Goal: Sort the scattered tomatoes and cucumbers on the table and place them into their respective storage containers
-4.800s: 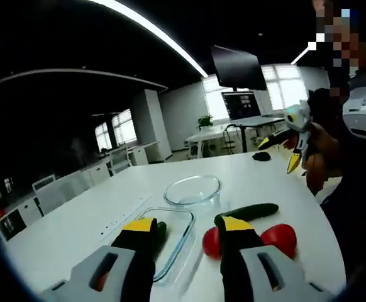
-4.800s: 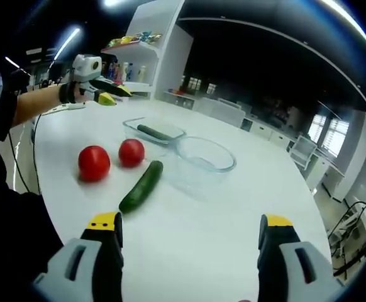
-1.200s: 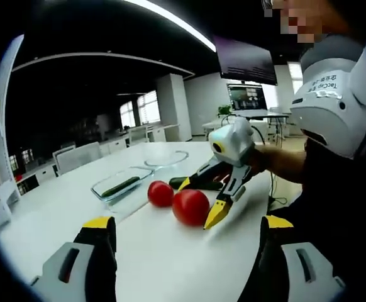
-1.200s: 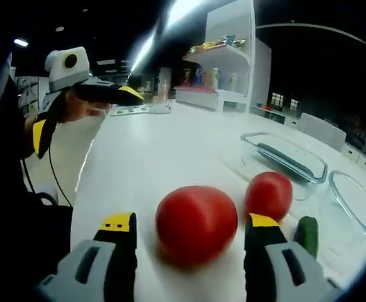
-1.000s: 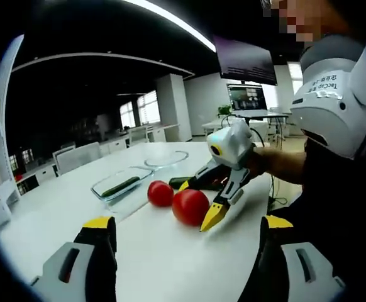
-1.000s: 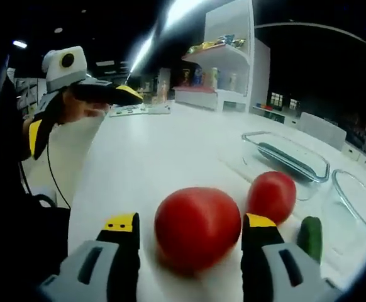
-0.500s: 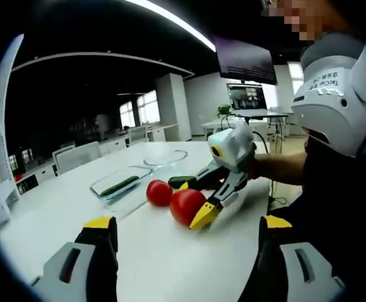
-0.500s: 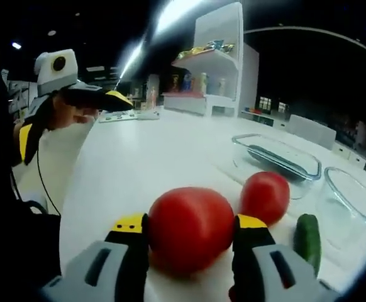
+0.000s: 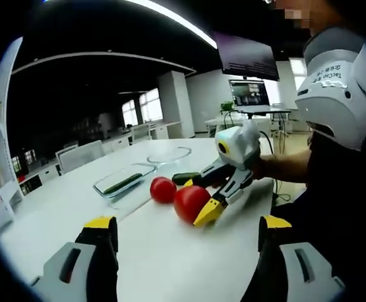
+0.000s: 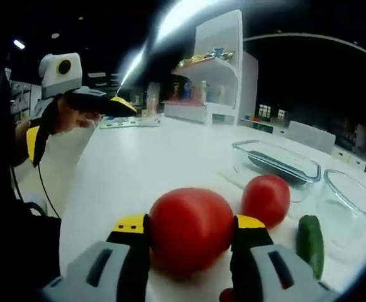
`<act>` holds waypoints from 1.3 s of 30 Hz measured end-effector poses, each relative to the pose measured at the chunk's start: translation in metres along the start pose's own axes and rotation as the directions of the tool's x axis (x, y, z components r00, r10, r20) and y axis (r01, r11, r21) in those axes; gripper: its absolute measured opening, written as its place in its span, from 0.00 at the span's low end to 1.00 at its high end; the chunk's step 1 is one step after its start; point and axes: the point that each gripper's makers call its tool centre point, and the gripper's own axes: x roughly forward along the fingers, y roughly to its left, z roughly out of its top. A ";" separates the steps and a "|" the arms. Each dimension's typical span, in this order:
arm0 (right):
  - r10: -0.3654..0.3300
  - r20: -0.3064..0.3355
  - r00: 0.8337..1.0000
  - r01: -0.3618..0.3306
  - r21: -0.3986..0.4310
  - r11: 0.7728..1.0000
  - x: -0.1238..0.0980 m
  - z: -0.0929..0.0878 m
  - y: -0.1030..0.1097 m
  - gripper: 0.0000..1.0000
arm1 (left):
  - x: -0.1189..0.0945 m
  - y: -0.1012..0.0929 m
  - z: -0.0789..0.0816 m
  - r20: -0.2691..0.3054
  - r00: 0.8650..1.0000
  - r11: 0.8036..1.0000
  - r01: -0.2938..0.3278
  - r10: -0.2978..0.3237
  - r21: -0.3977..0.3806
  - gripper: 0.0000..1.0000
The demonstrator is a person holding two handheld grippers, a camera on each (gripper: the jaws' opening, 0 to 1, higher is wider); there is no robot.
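Observation:
My right gripper is shut on a large red tomato, which rests low over the white table. In the left gripper view, the right gripper comes in from the right, holding that tomato. A smaller tomato and a loose cucumber lie just beyond. Behind them are a rectangular glass dish holding one cucumber and an empty round glass bowl. My left gripper hangs open above the table with nothing between its fingers; a hand holds it at the upper left.
A white shelf unit with coloured items stands beyond the table's far side. The person's body and white headgear are at the right of the left gripper view. Bare tabletop lies between my left jaws and the tomatoes.
My right jaws have narrowed from standing either side of the large tomato to pressing on it. The left gripper has stayed open and nearly still.

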 end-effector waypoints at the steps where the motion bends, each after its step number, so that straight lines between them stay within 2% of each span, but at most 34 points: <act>1: 0.007 0.007 1.000 -0.007 0.016 1.000 -0.001 0.001 0.001 0.45 | 0.000 0.001 0.000 -0.001 1.000 1.000 -0.003 0.003 -0.002 0.93; 6: 0.008 0.065 0.998 -0.015 0.112 0.994 -0.008 0.013 0.000 0.45 | -0.003 0.006 0.005 0.015 1.000 1.000 -0.023 0.024 -0.011 0.94; 12: -0.020 0.148 0.989 -0.013 0.219 0.976 -0.028 0.037 -0.025 0.45 | -0.002 0.003 0.004 0.005 1.000 1.000 -0.013 0.013 0.000 0.94; 17: -0.082 0.192 0.978 0.039 0.219 0.975 -0.047 0.059 -0.055 0.45 | -0.001 0.002 0.005 0.009 1.000 1.000 -0.010 0.010 -0.004 0.94; 20: -0.105 0.239 0.965 0.035 0.276 0.960 -0.064 0.077 -0.075 0.44 | -0.001 0.000 0.007 0.013 1.000 1.000 -0.007 0.007 -0.002 0.94; 29: -0.203 0.288 0.936 0.126 0.264 0.956 -0.099 0.107 -0.118 0.44 | -0.003 -0.004 0.012 0.028 1.000 1.000 -0.001 0.001 0.003 0.94; 34: -0.282 0.305 0.910 0.202 0.268 0.942 -0.112 0.122 -0.152 0.44 | -0.005 -0.005 0.014 0.029 1.000 1.000 -0.003 0.002 0.012 0.94; 36: -0.347 0.273 0.897 0.269 0.285 0.920 -0.113 0.120 -0.177 0.44 | -0.005 -0.005 0.013 0.026 1.000 1.000 -0.004 0.004 0.016 0.94; 37: -0.379 0.251 0.891 0.307 0.282 0.909 -0.115 0.120 -0.200 0.44 | -0.005 -0.005 0.013 0.024 1.000 1.000 -0.003 0.002 0.020 0.94; 39: -0.434 0.234 0.870 0.364 0.289 0.885 -0.114 0.116 -0.224 0.44 | -0.006 -0.008 0.014 0.026 1.000 1.000 0.002 -0.002 0.028 0.94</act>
